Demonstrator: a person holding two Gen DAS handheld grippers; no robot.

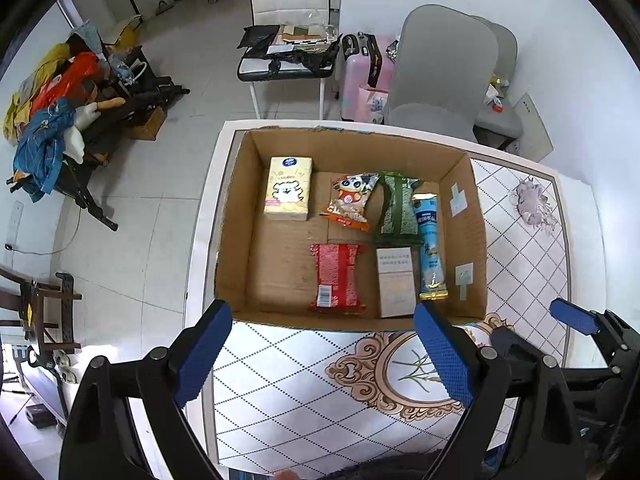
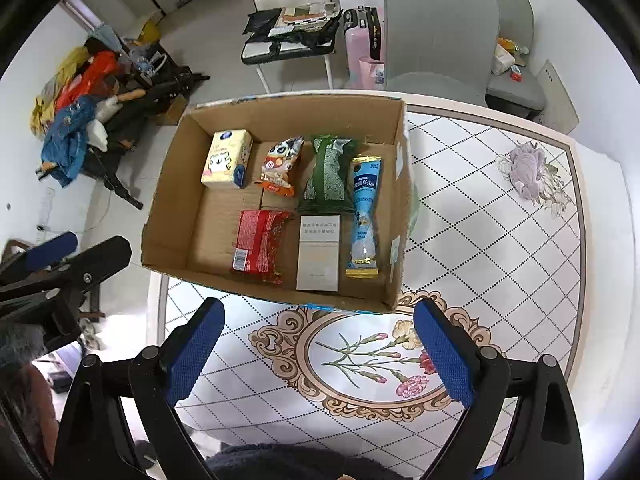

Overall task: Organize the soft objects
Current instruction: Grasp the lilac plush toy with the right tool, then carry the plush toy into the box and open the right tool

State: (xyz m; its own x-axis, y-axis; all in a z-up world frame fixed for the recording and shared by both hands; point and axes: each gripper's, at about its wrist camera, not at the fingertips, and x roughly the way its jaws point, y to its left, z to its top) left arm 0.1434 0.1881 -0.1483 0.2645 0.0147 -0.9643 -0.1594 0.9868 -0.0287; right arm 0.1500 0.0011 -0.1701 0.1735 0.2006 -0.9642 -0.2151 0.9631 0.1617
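A cardboard box (image 1: 466, 216) (image 2: 168, 216) stands on the patterned table. In it lie a yellow tissue pack (image 1: 289, 189) (image 2: 226, 159), an orange panda snack bag (image 1: 352, 201) (image 2: 280, 166), a green packet (image 1: 396, 208) (image 2: 329, 174), a blue sachet (image 1: 430, 246) (image 2: 365, 216), a red packet (image 1: 337, 278) (image 2: 260, 245) and a white box (image 1: 396, 282) (image 2: 319, 253). A lilac soft toy (image 1: 532, 202) (image 2: 524, 172) lies on the table right of the box. My left gripper (image 1: 322, 354) and right gripper (image 2: 320, 348) are open and empty, both in front of the box's near wall.
Two grey chairs (image 1: 444, 72) (image 2: 440, 36) stand behind the table. A white chair (image 1: 290, 20) holds papers and bags. A pink suitcase (image 1: 366, 76) stands beside it. Clothes are piled on a rack (image 1: 60, 112) at the left. The table's left edge (image 1: 200, 240) is beside the box.
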